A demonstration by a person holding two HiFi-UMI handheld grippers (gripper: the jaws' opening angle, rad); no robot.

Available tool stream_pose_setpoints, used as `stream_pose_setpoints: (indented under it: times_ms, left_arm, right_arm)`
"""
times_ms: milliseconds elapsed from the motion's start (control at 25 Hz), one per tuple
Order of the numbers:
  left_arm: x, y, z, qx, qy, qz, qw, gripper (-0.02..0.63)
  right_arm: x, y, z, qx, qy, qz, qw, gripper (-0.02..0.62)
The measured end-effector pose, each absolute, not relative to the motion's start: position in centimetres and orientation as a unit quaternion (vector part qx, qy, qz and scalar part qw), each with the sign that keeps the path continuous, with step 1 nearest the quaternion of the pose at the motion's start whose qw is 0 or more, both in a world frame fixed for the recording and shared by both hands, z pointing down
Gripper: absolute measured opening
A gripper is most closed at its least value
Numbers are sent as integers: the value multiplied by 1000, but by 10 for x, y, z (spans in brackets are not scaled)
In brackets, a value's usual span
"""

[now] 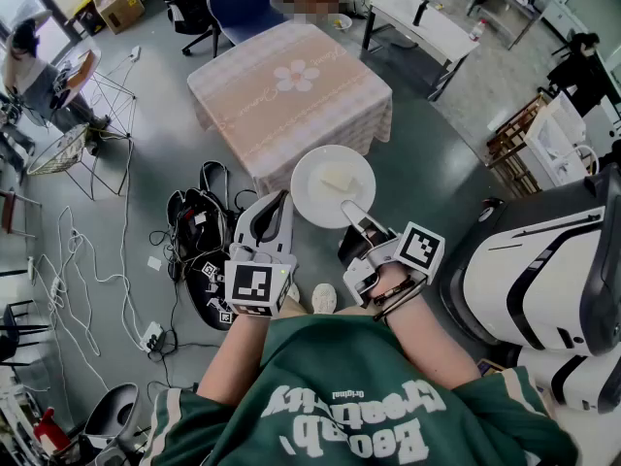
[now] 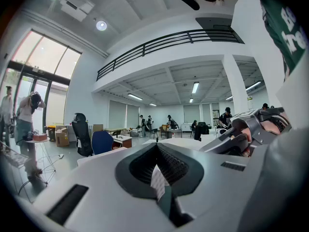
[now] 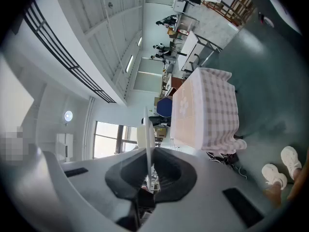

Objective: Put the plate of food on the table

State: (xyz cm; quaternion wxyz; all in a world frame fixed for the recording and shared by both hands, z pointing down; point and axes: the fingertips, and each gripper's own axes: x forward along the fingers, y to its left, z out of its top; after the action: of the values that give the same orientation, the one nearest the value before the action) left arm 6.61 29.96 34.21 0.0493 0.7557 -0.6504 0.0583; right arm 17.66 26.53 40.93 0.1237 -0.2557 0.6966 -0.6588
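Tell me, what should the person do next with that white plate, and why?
Probably carry the plate forward over the table: the right claw grips its rim, and it hangs in the air, short of the table.

The plate (image 1: 315,187) is gripped at its near rim by the right gripper (image 1: 357,216). Its jaws are closed on the rim, which is seen edge-on between the pads. This gripper is held in the right hand (image 1: 393,284) just behind the plate and is pointed forward and leftward. The left gripper (image 1: 277,210) is held just left of the plate with its jaws brought together. Whether its tips touch the rim cannot be told. Both forearms (image 1: 432,343) are bare and extended forward toward the plate.
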Motion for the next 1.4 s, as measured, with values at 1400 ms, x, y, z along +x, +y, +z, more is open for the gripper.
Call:
stream_pose_setpoints:
  times_ms: [1400]
  left_arm:
    - [63,249,350,757,-650,42,47,9]
  right_arm:
    - [190,222,424,-262,688,-662,141,31]
